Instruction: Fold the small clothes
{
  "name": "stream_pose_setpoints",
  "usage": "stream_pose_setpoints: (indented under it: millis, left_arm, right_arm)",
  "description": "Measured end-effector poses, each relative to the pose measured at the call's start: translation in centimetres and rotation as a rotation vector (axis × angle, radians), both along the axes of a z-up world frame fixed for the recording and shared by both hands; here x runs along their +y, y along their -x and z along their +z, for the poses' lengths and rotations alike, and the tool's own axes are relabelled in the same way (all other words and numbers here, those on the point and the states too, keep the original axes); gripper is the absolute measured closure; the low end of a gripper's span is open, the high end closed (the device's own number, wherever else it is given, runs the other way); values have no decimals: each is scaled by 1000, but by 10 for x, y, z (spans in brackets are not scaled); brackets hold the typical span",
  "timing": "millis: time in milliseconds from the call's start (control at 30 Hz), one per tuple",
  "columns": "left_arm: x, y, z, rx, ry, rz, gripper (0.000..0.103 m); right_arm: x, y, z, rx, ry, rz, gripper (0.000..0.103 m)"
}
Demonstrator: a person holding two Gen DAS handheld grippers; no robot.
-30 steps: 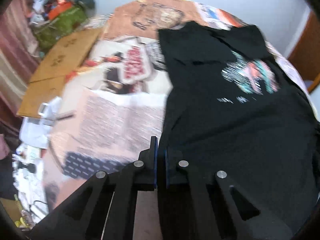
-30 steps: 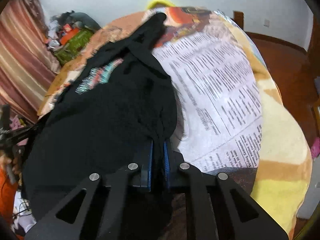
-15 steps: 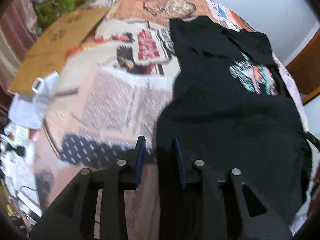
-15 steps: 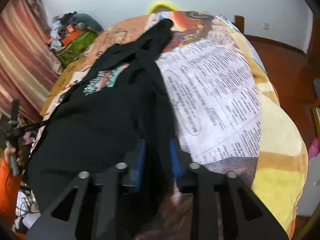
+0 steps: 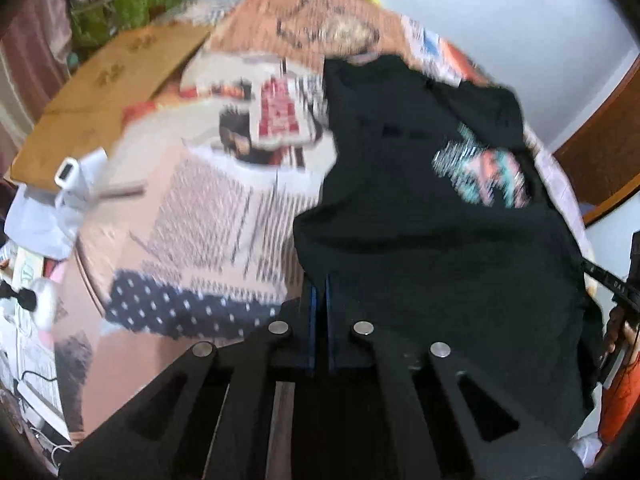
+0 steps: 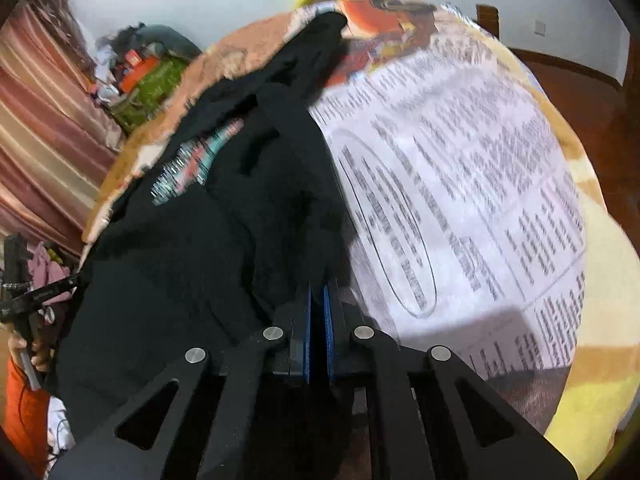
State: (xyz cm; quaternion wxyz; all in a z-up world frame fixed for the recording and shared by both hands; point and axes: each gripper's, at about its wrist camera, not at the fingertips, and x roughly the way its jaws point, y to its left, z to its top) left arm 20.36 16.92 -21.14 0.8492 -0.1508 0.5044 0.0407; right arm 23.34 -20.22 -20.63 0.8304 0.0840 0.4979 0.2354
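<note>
Black T-shirt (image 5: 420,216) with a teal-and-pink print lies spread on the newsprint-patterned blanket (image 5: 208,216) of the bed. Left tongs (image 5: 319,292) are pressed together on its near hem at 6 o'clock. Right tongs (image 6: 319,300) are likewise clamped on the shirt's near edge, the newsprint blanket lying toward 2 o'clock. Flattened cardboard (image 5: 108,92) sits at 10 o'clock in the left view.

Print on the blanket (image 6: 460,200) and black shirt (image 5: 440,240) is too blurred to read.
</note>
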Motion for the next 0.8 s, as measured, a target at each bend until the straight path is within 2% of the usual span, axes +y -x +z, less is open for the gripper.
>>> stream_pose_setpoints:
  millis: [300,400,500,633,800]
  left_arm:
    - [-4,-20,73,-189,-20,-4,100]
    - [-6,-45,95,-240,-42,-3,100]
    - [-2,-69,105,-261,-55,13,100]
    - [9,-115,99,-241,-90,46,100]
    - [22,-164,45,-110,-98,75,100]
  right_arm:
    - [-15,10,79,-193,-79,18,99]
    - [-8,-2,96,-244,-89,19,99]
    - [-2,-21,110,-288,-90,5,99]
    - [1,-54,110,-305,-75,-45,99]
    - [10,-86,80,-250,17,-74,98]
